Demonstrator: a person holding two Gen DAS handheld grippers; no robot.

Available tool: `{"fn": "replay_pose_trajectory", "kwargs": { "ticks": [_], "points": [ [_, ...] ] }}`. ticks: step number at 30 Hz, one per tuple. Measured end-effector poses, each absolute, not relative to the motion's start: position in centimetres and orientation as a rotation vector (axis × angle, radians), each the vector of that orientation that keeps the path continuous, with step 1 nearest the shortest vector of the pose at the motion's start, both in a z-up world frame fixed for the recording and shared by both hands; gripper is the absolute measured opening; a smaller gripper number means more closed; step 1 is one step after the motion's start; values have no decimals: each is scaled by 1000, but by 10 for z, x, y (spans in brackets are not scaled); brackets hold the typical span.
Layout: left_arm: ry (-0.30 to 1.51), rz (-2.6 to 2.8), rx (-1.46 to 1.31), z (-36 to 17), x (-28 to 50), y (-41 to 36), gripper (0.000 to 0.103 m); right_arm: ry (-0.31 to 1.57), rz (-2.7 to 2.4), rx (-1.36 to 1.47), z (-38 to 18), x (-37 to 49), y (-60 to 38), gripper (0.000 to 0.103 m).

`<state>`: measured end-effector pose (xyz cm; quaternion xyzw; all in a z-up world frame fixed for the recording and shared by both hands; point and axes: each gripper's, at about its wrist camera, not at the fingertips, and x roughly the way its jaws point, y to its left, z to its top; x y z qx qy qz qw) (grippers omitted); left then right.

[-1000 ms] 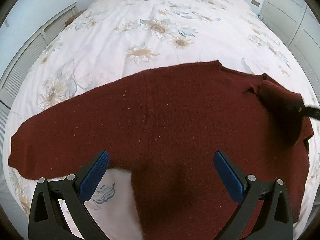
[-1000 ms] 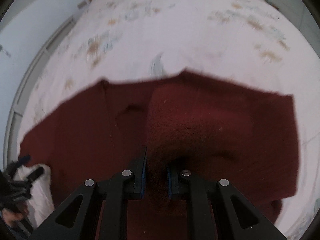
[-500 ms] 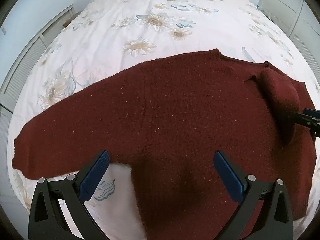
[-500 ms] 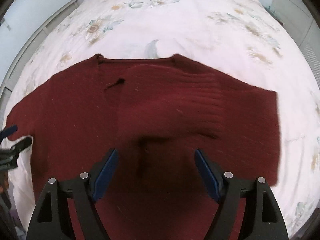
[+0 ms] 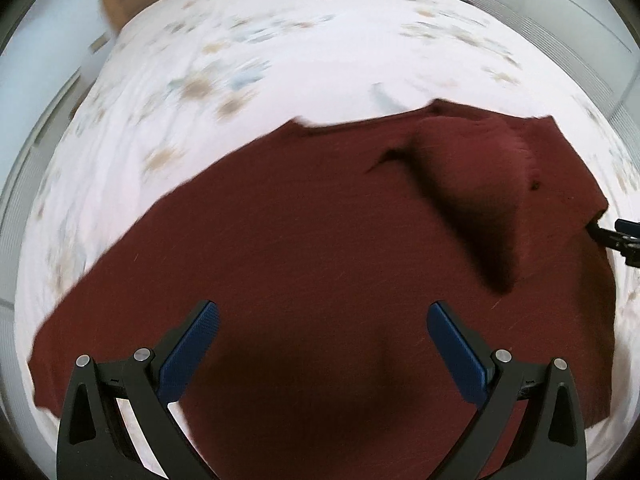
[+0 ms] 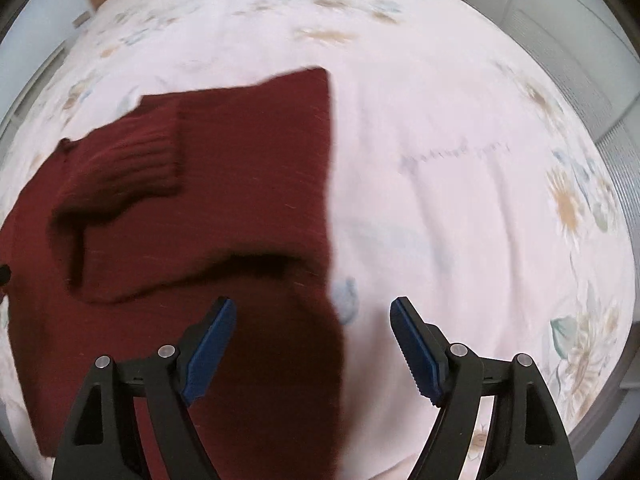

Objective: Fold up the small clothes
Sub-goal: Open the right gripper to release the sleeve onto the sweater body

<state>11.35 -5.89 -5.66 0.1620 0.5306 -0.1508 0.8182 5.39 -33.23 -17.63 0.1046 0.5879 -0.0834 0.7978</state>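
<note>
A dark red knit sweater [image 5: 304, 248] lies flat on the bed. Its right sleeve [image 5: 476, 184] is folded inward over the body; its left sleeve [image 5: 80, 336] stretches out to the left. My left gripper [image 5: 322, 348] is open and empty above the sweater's lower middle. My right gripper [image 6: 312, 340] is open and empty above the sweater's right edge [image 6: 328, 184]; the folded sleeve with its ribbed cuff [image 6: 132, 164] lies to its left. The right gripper's tip also shows at the right edge of the left wrist view [image 5: 618, 236].
The bed has a white duvet with a flower print [image 6: 480, 168]. A wooden headboard [image 5: 120, 0] is at the far end. White cabinets [image 5: 560, 8] stand along the right side, a pale wall on the left.
My right gripper opened and let go of the right sleeve, which now lies folded over the body, then drew back to the right. My left gripper stayed open and swung right.
</note>
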Motion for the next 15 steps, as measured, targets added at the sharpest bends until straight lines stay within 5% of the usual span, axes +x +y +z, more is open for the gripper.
{"fn": "replay_pose_trajectory", "kwargs": {
  "ticks": [15],
  "points": [
    [1118, -457, 653, -102, 144, -206, 102, 1270, -137, 274, -197, 61, -351, 81]
  ]
}}
